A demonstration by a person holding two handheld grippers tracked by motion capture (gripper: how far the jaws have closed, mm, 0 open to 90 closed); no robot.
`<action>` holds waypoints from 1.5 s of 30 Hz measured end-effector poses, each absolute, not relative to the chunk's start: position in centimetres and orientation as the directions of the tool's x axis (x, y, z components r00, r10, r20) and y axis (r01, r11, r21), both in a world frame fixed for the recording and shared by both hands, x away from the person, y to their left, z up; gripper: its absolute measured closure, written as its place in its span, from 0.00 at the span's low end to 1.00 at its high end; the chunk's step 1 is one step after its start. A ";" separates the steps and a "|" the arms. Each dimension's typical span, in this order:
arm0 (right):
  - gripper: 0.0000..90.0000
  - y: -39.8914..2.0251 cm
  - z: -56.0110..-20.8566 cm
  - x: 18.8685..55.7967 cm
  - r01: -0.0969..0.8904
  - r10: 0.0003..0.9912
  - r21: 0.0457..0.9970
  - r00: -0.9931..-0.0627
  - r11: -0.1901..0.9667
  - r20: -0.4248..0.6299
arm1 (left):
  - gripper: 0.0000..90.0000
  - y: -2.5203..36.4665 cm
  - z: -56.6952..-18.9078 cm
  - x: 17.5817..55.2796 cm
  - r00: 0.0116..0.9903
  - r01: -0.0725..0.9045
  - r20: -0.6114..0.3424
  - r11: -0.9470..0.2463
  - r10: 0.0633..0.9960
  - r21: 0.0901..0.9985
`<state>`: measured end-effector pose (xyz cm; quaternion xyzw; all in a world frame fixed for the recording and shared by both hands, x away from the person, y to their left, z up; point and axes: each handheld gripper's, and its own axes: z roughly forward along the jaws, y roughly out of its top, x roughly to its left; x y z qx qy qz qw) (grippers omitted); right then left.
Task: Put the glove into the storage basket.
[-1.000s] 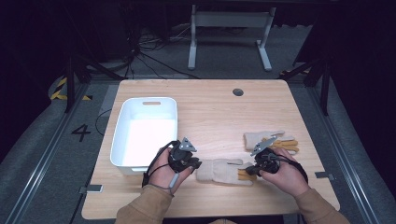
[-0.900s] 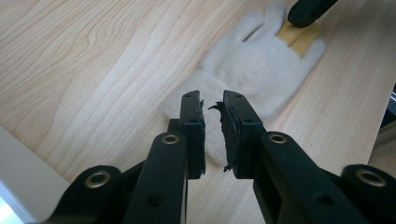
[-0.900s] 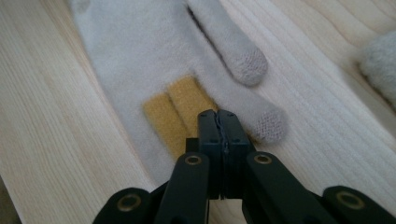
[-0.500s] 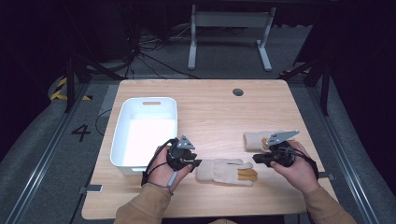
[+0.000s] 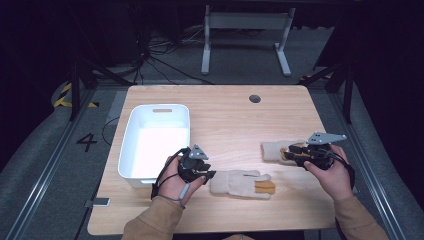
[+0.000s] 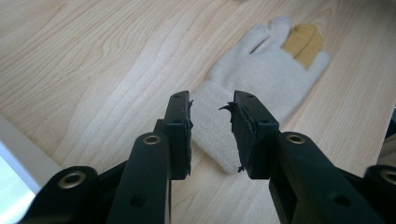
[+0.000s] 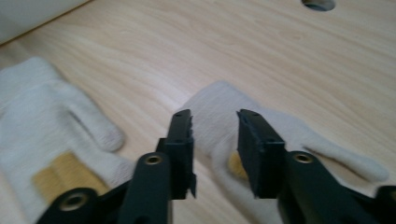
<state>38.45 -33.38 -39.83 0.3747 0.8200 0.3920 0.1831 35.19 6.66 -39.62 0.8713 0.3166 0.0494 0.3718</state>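
I see the tabletop (image 5: 225, 115) with a white bin (image 5: 155, 140) beside my left gripper (image 5: 200, 167), whose jaws, just opening, straddle the near glove (image 6: 261, 79) cuff without pinching. My right gripper (image 5: 297, 152), jaws likewise just parted, hovers released over the far glove (image 7: 219, 121).

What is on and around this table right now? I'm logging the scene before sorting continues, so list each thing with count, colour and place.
Gloves: 2, cream with mustard patches; near glove at the table's front centre, far glove to its right.
Bin: 1, white, left half of the table.
Table: 1, light wood, with a round hole near its far edge.
Left gripper: black, jaws apart over the near glove's cuff, just been opening.
Right gripper: black, jaws apart above the far glove, just been opening.
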 end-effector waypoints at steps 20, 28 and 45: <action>0.43 -35.2 -43.7 42.0 0.518 0.782 0.732 -0.623 0.443 -0.032 | 0.72 6.8 -40.1 34.8 0.797 0.521 -0.160 -0.527 0.583 0.672; 0.58 -34.6 -44.9 42.6 0.542 0.759 0.688 -0.651 0.482 -0.019 | 0.71 6.9 -40.2 34.7 0.796 0.523 -0.161 -0.531 0.583 0.666; 0.77 -34.5 -43.7 42.0 0.531 0.767 0.713 -0.641 0.457 -0.014 | 0.73 6.9 -40.1 34.7 0.797 0.521 -0.161 -0.528 0.582 0.671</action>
